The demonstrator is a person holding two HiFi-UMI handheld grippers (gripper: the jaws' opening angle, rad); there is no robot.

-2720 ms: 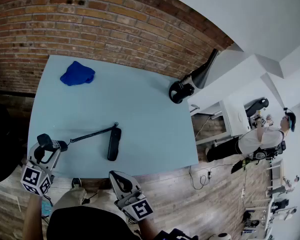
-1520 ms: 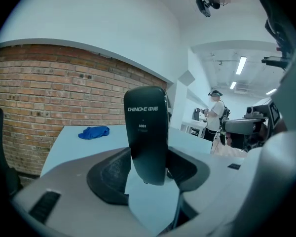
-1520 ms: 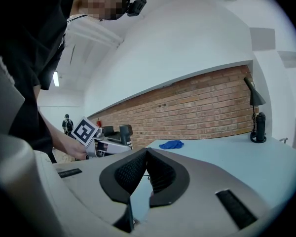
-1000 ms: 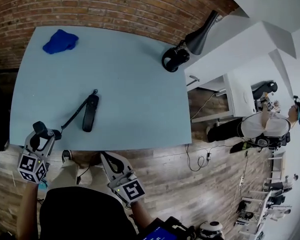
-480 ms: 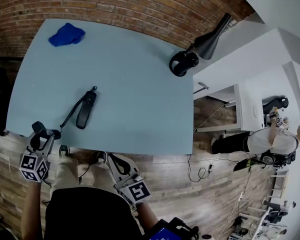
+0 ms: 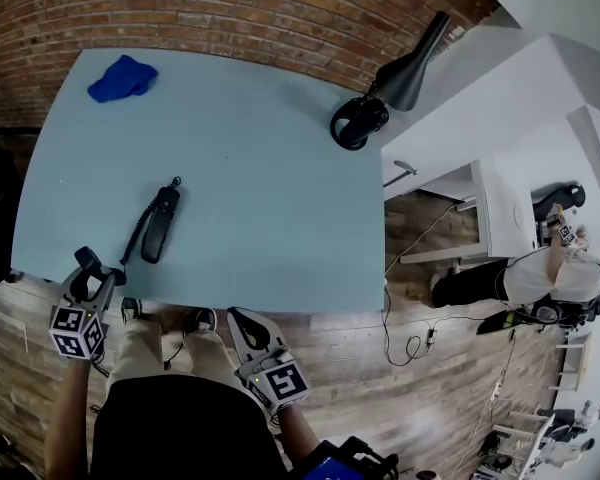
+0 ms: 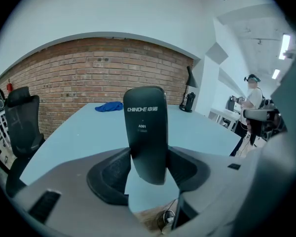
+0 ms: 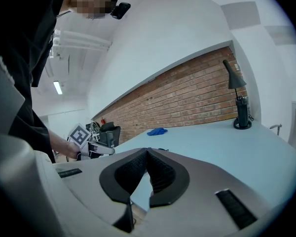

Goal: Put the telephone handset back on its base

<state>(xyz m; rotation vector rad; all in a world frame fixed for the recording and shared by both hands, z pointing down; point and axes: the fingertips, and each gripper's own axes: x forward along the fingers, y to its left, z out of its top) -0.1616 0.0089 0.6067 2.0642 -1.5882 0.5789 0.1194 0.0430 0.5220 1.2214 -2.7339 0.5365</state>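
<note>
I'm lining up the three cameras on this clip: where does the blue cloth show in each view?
Head view: blue cloth at the table's far left corner, near the brick wall.
Left gripper view: cloth on the far table, just left of the gripped handset.
Right gripper view: cloth small, mid-frame, below the bricks.
Shared landmark: black desk lamp, right of the cloth in every view.

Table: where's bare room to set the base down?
Bare: the wide stretch between handset and lamp, and the far middle between blue cloth and lamp. Crowded only at the near-left edge, where handset, coiled cord and the left gripper clamping the base bunch up.
</note>
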